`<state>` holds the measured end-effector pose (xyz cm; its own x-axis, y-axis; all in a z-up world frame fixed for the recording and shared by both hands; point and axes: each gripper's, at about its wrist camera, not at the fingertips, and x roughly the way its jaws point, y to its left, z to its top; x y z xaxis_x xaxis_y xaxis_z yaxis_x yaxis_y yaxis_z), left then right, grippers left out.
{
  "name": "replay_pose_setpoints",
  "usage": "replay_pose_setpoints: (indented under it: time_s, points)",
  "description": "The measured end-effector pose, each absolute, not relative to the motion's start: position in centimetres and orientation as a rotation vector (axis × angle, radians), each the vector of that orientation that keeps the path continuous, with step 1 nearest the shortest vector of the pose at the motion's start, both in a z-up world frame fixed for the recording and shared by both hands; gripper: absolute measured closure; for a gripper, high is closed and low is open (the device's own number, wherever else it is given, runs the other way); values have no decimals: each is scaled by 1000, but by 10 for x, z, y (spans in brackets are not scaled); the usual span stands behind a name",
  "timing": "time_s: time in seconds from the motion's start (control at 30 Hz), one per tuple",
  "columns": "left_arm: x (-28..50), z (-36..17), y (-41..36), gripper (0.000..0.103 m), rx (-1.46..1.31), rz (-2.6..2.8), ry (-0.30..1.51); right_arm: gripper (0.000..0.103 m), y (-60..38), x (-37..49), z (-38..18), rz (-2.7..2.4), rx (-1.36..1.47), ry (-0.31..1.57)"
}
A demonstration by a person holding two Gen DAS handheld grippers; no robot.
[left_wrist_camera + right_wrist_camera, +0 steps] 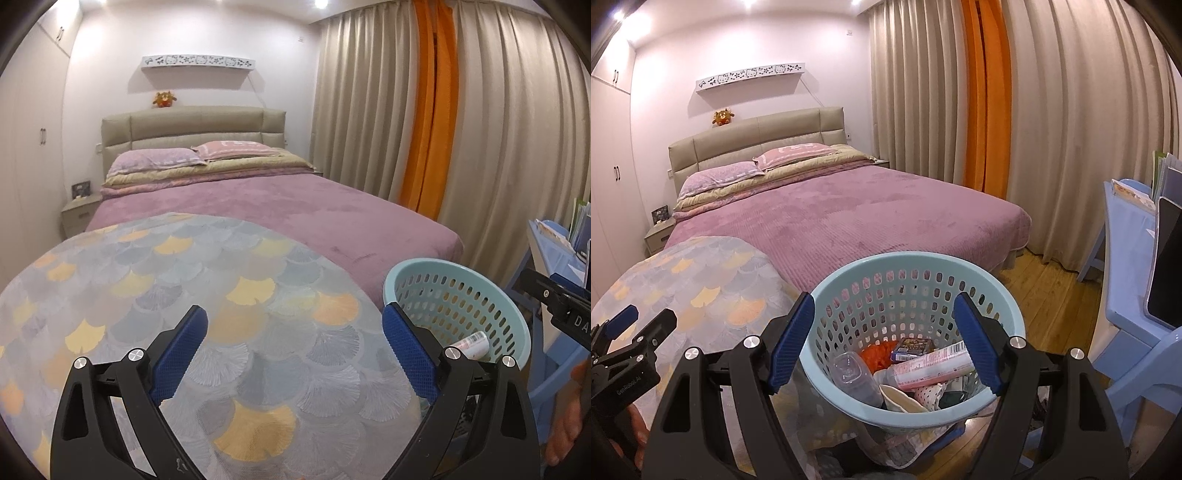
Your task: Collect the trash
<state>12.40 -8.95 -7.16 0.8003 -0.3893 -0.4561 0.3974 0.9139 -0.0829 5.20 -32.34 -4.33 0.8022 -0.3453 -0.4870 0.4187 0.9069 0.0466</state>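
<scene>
Both claws stand wide and empty, the trash already lying in the basket.

Largest first: the bed (849, 214) spreads far ahead of the right claw (884, 332), well clear, while the patterned table (184, 295) fills the space under and ahead of the left claw (293, 343), bare of any litter that I can see. The blue basket (1012, 306) sits directly beneath the right claw, hard against the table's edge (its foot looks perched on clutter, though that part is dim), so a downward nudge on the rim could tip it toward the open wooden floor (1045, 295) on the claw's right. Inside, the pink tube (931, 365) leans near the right finger and the clear bottle (853, 373) lies lower left; either might be dragged out.
</scene>
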Motion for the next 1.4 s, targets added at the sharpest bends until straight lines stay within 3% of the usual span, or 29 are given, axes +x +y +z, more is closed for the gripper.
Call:
replay_pose_setpoints:
  time_s: [1.4]
  points:
    - [121,-72,-98,9,51,-430,488,29,-324,51,-41,-376,168,504]
